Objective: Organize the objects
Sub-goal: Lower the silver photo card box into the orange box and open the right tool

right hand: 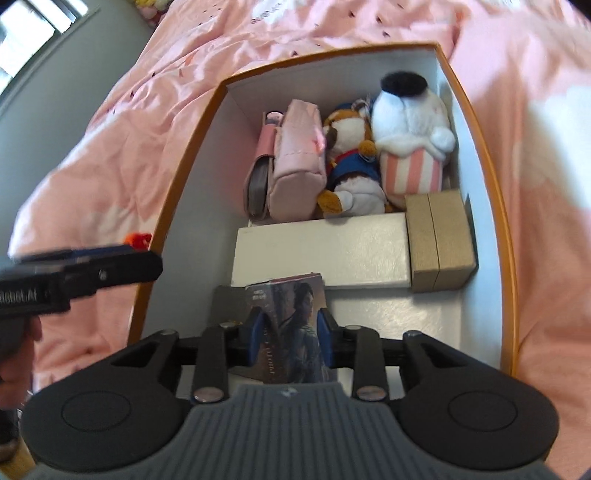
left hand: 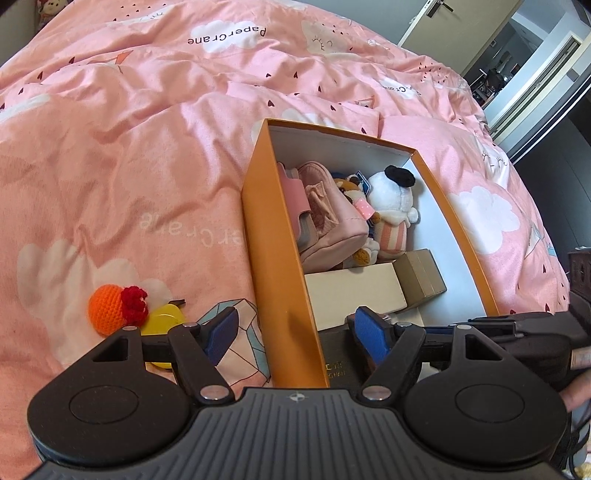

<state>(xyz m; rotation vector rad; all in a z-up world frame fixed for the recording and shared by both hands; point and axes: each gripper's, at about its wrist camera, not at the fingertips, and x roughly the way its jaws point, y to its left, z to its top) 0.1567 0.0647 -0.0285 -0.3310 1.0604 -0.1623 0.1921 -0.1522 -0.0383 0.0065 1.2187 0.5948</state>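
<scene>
An orange box [left hand: 271, 266] [right hand: 495, 206] lies open on the pink bed. Inside are a pink pouch [right hand: 295, 158], a fox plush [right hand: 351, 162], a white plush [right hand: 410, 125], a white carton [right hand: 321, 251] and a tan carton [right hand: 439, 240]. My right gripper [right hand: 290, 334] is shut on a small picture box [right hand: 291, 332] and holds it over the near end of the orange box. My left gripper [left hand: 293, 338] is open and straddles the box's left wall; it also shows in the right wrist view [right hand: 110, 266]. An orange and red crochet ball [left hand: 118, 308] and a yellow piece [left hand: 162, 325] lie on the bed left of the box.
The pink quilt [left hand: 147, 147] covers the whole bed. A doorway [left hand: 517, 55] and dark floor are at the far right. A window [right hand: 33, 22] and grey wall are at the far left in the right wrist view.
</scene>
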